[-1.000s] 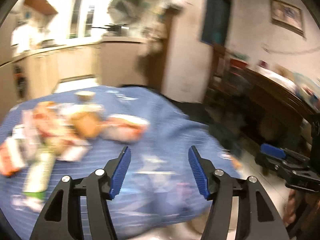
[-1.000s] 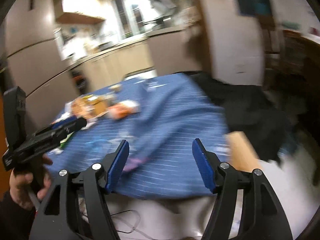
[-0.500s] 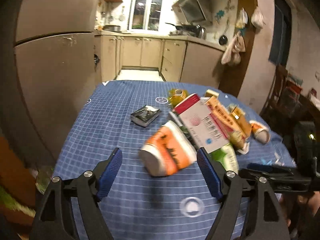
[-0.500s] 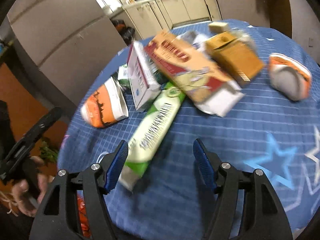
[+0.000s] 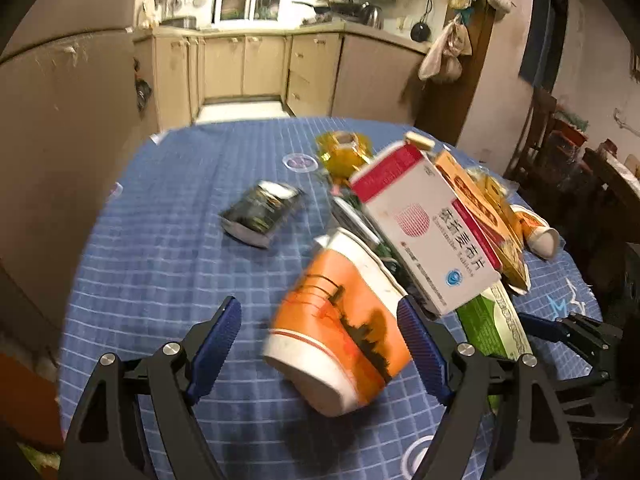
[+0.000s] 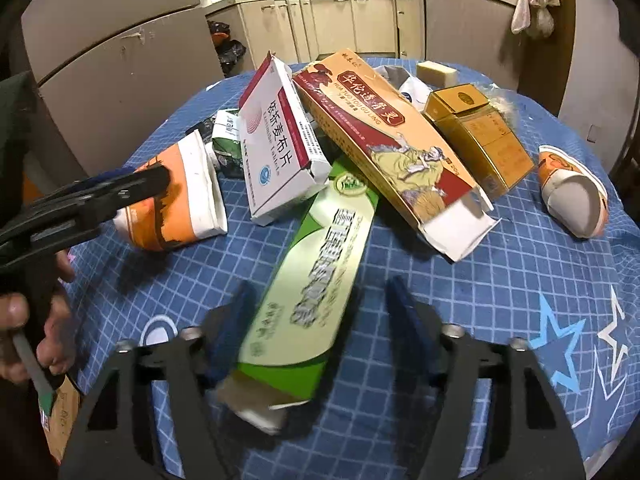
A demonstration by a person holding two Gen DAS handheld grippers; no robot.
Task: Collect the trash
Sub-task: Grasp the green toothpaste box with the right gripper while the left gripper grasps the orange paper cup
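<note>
Right tongs point(image 6: 320, 320) motion-blurred, pads smeared. Green carton point(image 6: 308, 280) near end blurred, text unreadable; whether the pads touch it can't be told. Orange cup point(image 5: 340, 332) soft-edged in left wrist view, its base partly behind left tongs point(image 5: 320, 344). Foil packet point(image 5: 260, 216) blurred, label illegible. Tabletop point(image 5: 160, 260) near edge cut off by frame.

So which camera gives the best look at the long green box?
The right wrist view: the green box lies almost fully visible between the open right gripper. The left wrist view shows only a sliver behind the orange cup.
</note>
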